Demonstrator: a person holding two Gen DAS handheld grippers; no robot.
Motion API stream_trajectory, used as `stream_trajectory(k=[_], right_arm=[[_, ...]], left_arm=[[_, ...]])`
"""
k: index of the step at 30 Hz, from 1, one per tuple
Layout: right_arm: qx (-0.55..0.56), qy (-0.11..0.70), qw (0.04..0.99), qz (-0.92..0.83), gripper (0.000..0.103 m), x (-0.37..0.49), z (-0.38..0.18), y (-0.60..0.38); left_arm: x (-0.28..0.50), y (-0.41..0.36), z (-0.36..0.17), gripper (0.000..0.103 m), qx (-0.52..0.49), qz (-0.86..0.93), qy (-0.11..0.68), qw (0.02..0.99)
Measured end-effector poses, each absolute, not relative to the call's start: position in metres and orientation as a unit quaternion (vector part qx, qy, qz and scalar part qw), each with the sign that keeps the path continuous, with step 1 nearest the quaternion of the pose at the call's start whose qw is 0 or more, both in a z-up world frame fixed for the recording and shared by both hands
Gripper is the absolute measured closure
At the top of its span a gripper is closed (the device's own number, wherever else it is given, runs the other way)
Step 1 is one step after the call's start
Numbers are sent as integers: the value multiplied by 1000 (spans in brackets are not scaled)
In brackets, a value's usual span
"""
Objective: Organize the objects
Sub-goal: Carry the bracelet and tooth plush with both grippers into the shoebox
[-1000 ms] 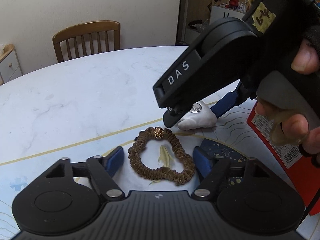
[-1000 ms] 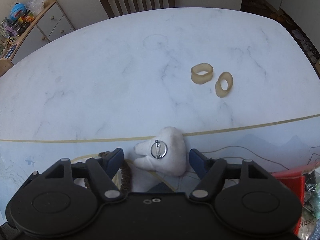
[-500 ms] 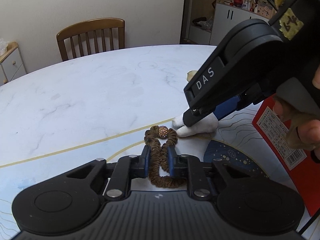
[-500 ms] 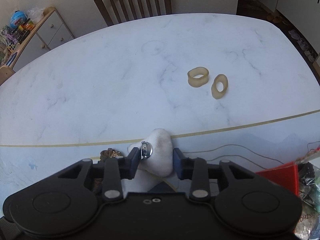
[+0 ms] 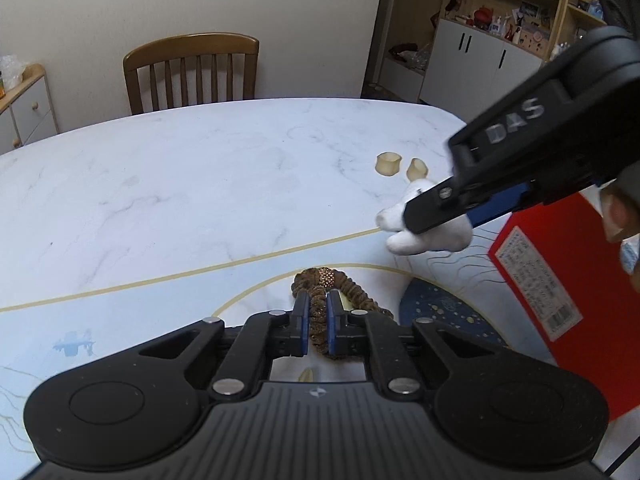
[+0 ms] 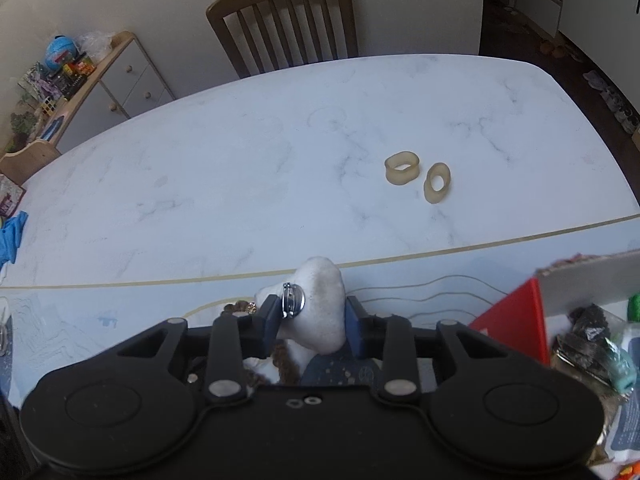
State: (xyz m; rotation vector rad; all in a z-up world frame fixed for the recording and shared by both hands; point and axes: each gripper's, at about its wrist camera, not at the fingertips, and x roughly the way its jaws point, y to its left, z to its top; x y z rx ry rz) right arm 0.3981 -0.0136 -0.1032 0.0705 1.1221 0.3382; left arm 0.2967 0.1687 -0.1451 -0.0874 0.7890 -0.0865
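My left gripper (image 5: 317,312) is shut on a brown fabric scrunchie (image 5: 348,286) with a sparkly bead, pinched between the blue pads just above the table. To its right, the right gripper (image 5: 424,216) holds a white plush tooth (image 5: 436,236) clear of the surface. In the right wrist view that gripper (image 6: 312,320) is shut on the white plush tooth (image 6: 322,308), whose silver pin clasp (image 6: 292,300) faces up on the left. Part of the scrunchie (image 6: 286,364) shows beneath it.
Two beige rubber rings (image 6: 402,167) (image 6: 437,182) lie on the marble table (image 6: 240,168) further out. A red box (image 5: 556,288) with assorted items (image 6: 596,348) stands at the right. A wooden chair (image 5: 192,70) is at the table's far edge, cabinets behind.
Both grippers went from open to shut: the left pinched the scrunchie, the right squeezed the plush tooth. Both have since risen from the table with their objects.
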Motion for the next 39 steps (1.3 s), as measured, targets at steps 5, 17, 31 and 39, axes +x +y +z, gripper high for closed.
stream_trajectory(k=[5, 17, 31, 39], right_arm=[[37, 518, 838, 166, 70, 379, -80, -30], [56, 488, 856, 159, 70, 334, -32, -107], [59, 482, 865, 123, 70, 302, -30, -203], [56, 483, 867, 109, 70, 295, -39, -254]], left_arm=[[283, 172, -142, 95, -56, -44, 388, 919], [245, 170, -102, 95, -73, -81, 383, 917], [226, 125, -45, 95, -81, -118, 379, 914], [230, 72, -9, 95, -73, -167, 361, 914]])
